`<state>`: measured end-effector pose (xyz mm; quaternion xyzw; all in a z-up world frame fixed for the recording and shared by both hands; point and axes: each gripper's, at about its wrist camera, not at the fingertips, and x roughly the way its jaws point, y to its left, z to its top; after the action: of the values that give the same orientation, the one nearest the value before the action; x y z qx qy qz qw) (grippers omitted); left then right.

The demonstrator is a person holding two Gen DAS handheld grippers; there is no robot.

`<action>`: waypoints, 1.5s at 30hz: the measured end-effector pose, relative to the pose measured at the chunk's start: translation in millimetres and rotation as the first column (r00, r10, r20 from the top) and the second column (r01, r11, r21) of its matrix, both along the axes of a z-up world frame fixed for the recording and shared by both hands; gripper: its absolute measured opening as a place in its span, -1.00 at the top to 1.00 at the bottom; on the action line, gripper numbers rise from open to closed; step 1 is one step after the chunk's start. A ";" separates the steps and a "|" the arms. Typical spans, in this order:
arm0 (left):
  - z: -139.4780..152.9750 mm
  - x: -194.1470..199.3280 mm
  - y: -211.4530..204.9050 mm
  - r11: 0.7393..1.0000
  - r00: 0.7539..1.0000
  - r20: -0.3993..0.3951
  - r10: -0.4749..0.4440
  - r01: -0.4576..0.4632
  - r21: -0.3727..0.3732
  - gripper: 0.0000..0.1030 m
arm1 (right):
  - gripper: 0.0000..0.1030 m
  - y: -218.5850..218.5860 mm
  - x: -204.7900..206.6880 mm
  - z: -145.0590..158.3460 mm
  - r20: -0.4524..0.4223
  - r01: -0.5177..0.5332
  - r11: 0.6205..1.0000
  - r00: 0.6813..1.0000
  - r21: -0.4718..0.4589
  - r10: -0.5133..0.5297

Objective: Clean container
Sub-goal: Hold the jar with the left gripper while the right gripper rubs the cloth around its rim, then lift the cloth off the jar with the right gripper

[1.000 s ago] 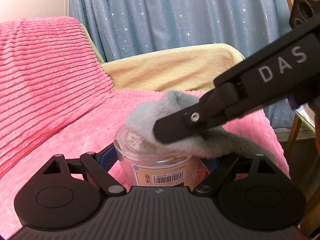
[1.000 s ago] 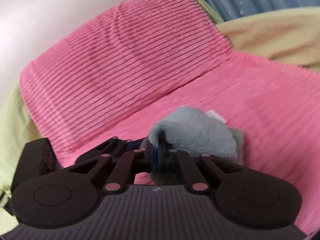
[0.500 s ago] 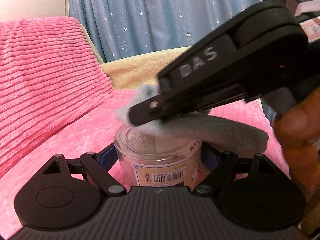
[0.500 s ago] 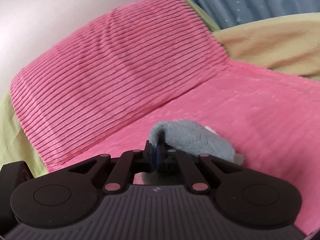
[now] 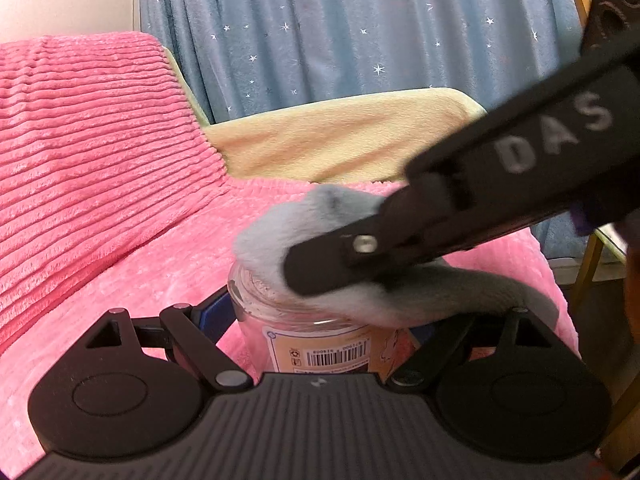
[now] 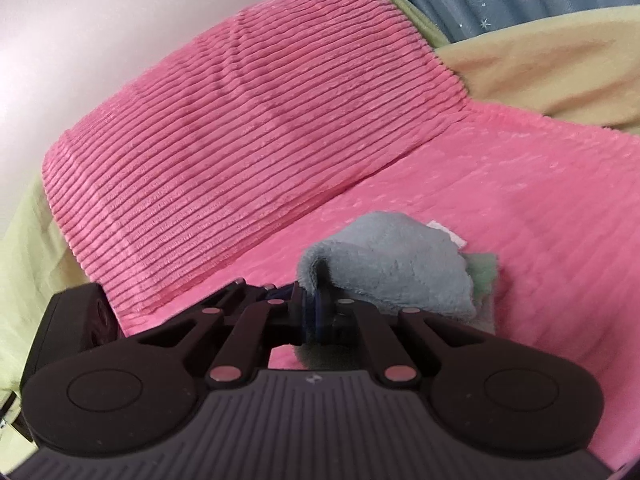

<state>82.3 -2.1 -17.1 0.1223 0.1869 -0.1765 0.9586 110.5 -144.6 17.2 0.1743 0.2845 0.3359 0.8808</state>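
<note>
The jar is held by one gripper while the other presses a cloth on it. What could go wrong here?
1. The jar is held only at its sides by the left gripper; pressure from the cloth on its top might tip or slip it.
2. The cloth's loose tail hangs beside the jar and could catch the left gripper's linkage.
3. The right gripper pinches only a fold, which may pull free.

The right gripper [image 6: 316,308] is seen with jaws closed on a grey cloth [image 6: 392,268], held above a pink ribbed blanket [image 6: 240,128].
</note>
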 end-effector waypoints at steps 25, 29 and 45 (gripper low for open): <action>5.6 -4.0 1.3 0.999 1.000 -0.018 -0.019 0.020 0.035 -0.67 | 0.95 -49.9 0.9 3.4 -0.068 0.135 0.982 0.990 0.134 -0.127; 11.2 -6.8 8.3 0.999 0.999 -0.044 -0.029 0.029 0.012 -0.67 | 0.94 -68.3 3.5 1.2 -0.092 0.185 0.965 0.981 0.188 -0.170; 24.5 -37.7 36.0 0.994 0.972 -0.211 -0.100 0.108 0.026 -0.66 | 0.94 -42.0 -9.0 2.6 -0.099 0.162 0.985 0.983 0.058 -0.156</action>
<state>44.6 33.9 7.4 0.1306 0.2833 -0.2347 0.9206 101.6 -186.6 19.9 0.2408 0.2997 0.2651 0.8843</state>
